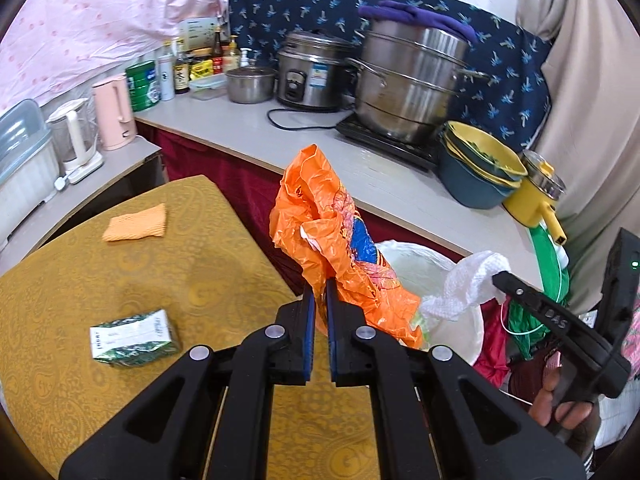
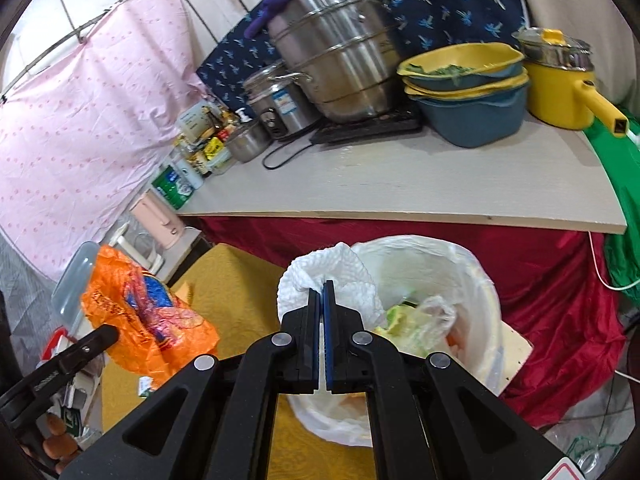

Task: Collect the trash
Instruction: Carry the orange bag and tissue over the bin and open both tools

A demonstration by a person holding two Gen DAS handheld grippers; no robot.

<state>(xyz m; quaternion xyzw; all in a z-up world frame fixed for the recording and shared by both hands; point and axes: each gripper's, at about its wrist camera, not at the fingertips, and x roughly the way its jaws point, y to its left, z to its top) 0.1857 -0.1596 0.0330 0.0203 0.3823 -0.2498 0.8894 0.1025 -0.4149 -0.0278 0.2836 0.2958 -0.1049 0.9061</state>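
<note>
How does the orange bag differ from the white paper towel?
The orange bag is glossy printed plastic; the paper towel is plain white and dimpled. The bag is the bulkier wad. The left gripper pinches the bag beside the bin; the right gripper holds the towel over the bin's mouth. Both are crumpled and clamped.

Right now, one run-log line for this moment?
left tool: shut on orange plastic bag | right tool: shut on paper towel | lined bin: below towel | table: green packet, orange cloth
</note>
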